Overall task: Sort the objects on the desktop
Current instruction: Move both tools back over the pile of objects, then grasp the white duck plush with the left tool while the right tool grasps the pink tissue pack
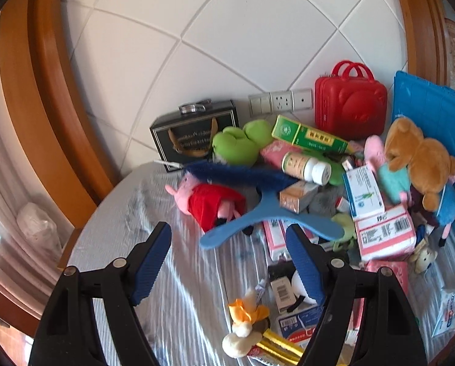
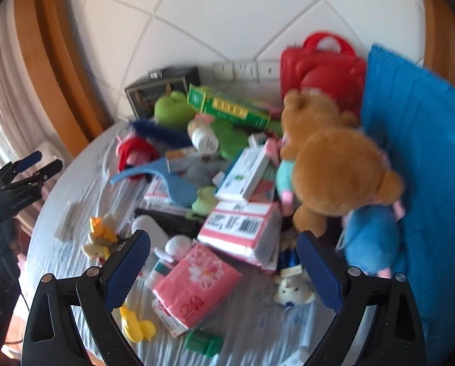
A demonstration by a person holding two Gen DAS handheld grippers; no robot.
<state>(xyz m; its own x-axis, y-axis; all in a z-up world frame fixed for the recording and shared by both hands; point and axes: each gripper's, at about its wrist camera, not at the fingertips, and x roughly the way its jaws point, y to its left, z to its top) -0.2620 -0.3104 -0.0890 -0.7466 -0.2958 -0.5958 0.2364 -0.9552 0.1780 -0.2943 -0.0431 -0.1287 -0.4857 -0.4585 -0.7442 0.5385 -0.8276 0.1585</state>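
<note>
The table has a wrinkly pale cloth on it and a big messy pile of things to sort. Nothing looks sorted yet.

The left claw has its two blue pads wide apart, and nothing is between them. It hangs over the near side of the pile, just in front of the blue hanger. The hanger lies across a pink pig toy in a red dress. Behind them sit a green plush, a white pill bottle and a long green box.

The right claw is also wide apart and holds nothing. It hangs over a pink tissue pack, with a pink and white box just behind that. A big brown bear lies on the right, against a blue tray. A red case and a dark box stand at the back by the wall. A little white bear and a yellow duck toy lie near the front.

The step now looks like picking the first thing. It would be good for each claw to choose something on top, not something buried. The tissue pack is soft and lies free, so the right claw could pinch it across its narrow side. The hanger is thin and flat, so the left claw should come down straight over its arm and squeeze firmly. Going slowly matters, because bumping the pile could make the boxes slide.
</note>
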